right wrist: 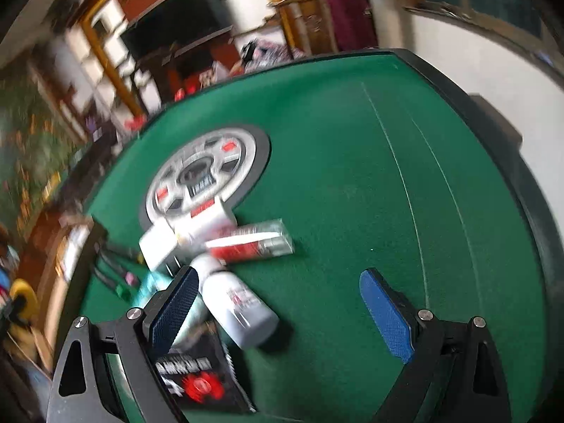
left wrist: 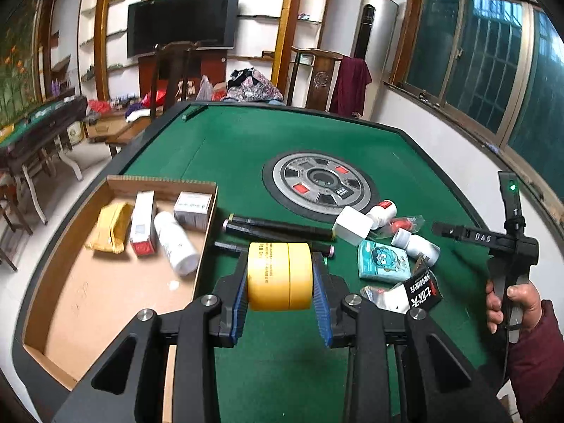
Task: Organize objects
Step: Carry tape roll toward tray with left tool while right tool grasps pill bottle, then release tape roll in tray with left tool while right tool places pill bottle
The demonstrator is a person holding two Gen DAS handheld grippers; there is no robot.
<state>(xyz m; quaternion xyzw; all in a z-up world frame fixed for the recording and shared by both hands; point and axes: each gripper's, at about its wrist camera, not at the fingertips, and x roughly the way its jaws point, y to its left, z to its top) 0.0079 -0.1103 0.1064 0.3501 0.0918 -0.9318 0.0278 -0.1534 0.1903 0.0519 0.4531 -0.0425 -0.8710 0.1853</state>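
left wrist | left claw [left wrist: 280, 278] grasping yellow tape roll [left wrist: 280, 275] | right claw [right wrist: 282, 313] released

The right gripper [left wrist: 458, 234] bears the white lettering "DAS" on its black arm. Print on the yellow tape roll [left wrist: 280, 275] and black packet [left wrist: 421, 290] is illegible.

Table top [left wrist: 275, 141]: matt green felt. Tray [left wrist: 105, 299]: raw brown cardboard, corrugated edge. Tape roll [left wrist: 280, 275]: smooth yellow, slight sheen. Gripper pads [right wrist: 386, 313]: blue, finely textured rubber. Bottle [left wrist: 176, 243]: glossy white plastic.
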